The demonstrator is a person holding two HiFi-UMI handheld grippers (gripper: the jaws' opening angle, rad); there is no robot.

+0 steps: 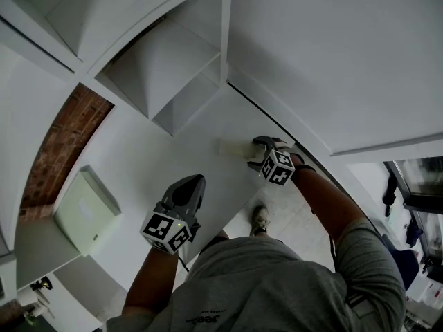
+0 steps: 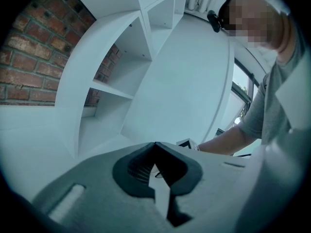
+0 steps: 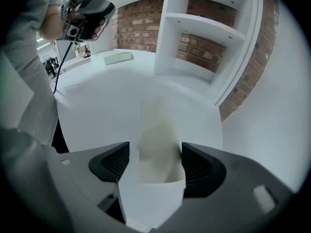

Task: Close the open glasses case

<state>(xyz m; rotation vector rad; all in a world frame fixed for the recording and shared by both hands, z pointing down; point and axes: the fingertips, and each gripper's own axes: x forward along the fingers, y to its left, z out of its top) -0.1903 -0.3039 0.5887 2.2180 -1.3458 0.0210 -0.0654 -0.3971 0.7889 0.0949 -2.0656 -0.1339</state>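
The person's grey shirt [image 1: 277,282] fills the near edge of the head view. Beyond it, at the far right of the white counter [image 1: 138,151], the right gripper [image 3: 155,164] points down over the glasses case [image 3: 156,140]. Its jaws are released, one on each side of the case, and do not seem to press it. The cream inside shows, so I judge the case is not yet closed and the whole closing is left to do. The left gripper [image 2: 155,145], jaws clenched on nothing, hovers well apart at the near left.
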